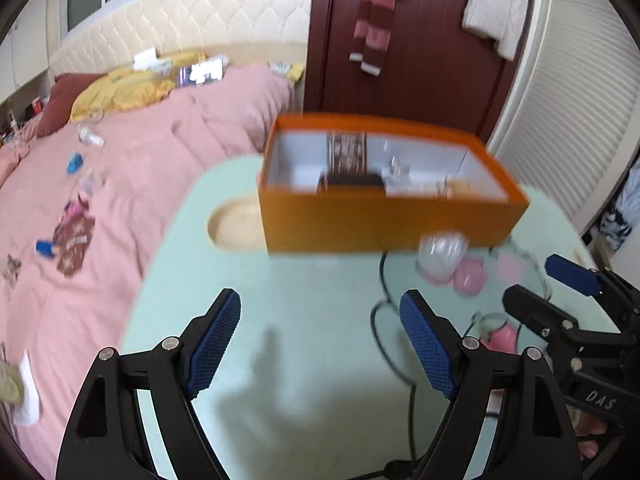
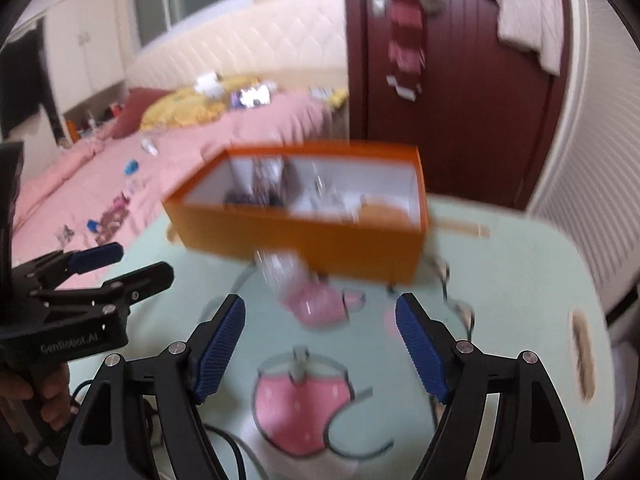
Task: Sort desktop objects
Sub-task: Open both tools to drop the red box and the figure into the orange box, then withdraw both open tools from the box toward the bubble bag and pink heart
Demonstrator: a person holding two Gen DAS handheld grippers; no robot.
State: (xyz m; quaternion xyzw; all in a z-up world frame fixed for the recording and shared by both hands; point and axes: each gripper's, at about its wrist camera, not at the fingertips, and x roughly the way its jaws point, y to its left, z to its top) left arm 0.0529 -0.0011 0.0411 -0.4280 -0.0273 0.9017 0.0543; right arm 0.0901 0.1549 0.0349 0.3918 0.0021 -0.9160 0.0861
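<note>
A: What is lying far on the left?

B: A pink bed [image 1: 132, 184] is sitting there with small things scattered on it. They are too blurry to name.

A: And next to it?

B: A pale green table [image 1: 304, 320] is standing beside the bed. Its left edge is curving round, and a round dip [image 1: 236, 222] is sitting near that edge.

A: Where is the box?

B: The orange box [image 1: 384, 220] is sitting on the far part of the table, with its top open. Dark and clear things are lying inside, but they are too blurry to tell apart.

A: What is touching it?

B: A clear round thing [image 1: 442, 256] is lying against its front wall. Pink pictures are showing on the table right there.

A: What are the grippers doing?

B: The left gripper [image 1: 320, 344] is hanging over bare green table with its blue pads wide apart, gripping nothing. The right gripper [image 2: 320, 344] is spread wide too, empty, over a pink pot picture [image 2: 300, 408].

A: Any words to read?

B: The left tool's side is reading "GenRobot.AI" in the right camera. The right tool is showing "DAS" in the left camera.

A: Is there room to move?

B: Lots of bare table is lying between the pads and the box. A dark red door [image 1: 420, 60] is standing behind, and a slot [image 2: 582, 354] is sitting near the table's right edge
</note>
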